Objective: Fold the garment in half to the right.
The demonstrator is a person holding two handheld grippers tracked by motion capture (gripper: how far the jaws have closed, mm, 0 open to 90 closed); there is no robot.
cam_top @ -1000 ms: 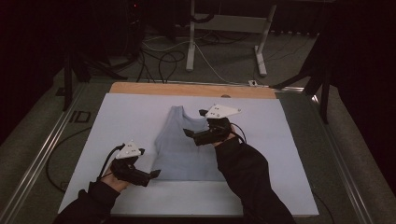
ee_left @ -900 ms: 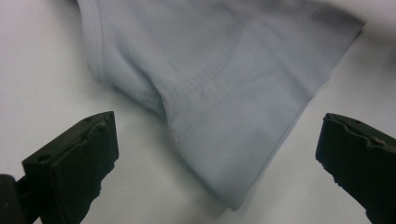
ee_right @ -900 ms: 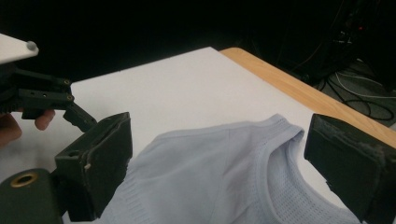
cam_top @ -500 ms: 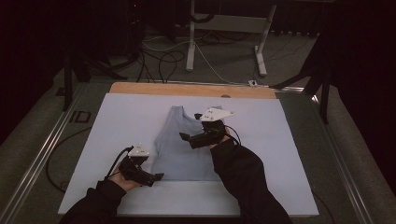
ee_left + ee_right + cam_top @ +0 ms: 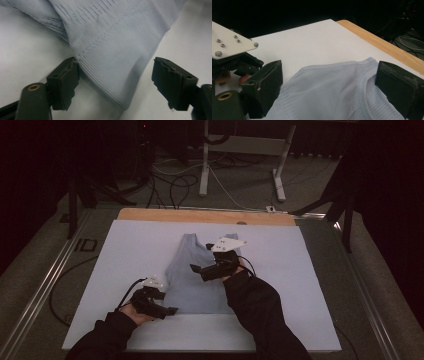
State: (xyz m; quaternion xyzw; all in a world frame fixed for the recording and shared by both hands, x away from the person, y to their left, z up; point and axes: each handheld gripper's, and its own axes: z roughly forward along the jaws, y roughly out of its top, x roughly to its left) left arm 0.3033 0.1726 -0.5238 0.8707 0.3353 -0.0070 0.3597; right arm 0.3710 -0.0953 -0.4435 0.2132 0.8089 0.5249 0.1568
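a pale blue top [image 5: 200,280] lay flat at the centre of the white worktop [image 5: 300,270]. the left gripper [image 5: 170,310] had moved in to its lower left hem corner, jaws apart around it. the right gripper [image 5: 196,268] hovered above the middle, jaws also apart. a grasp of the hem seemed near.

A pale blue sleeveless ribbed knit top [image 5: 200,280] lies flat at the middle of the white tabletop [image 5: 125,250], straps toward 12 o'clock, hem toward 6 o'clock. Its 7 o'clock hem corner [image 5: 120,82] is slightly rumpled; mesh knit borders the neckline [image 5: 372,100].
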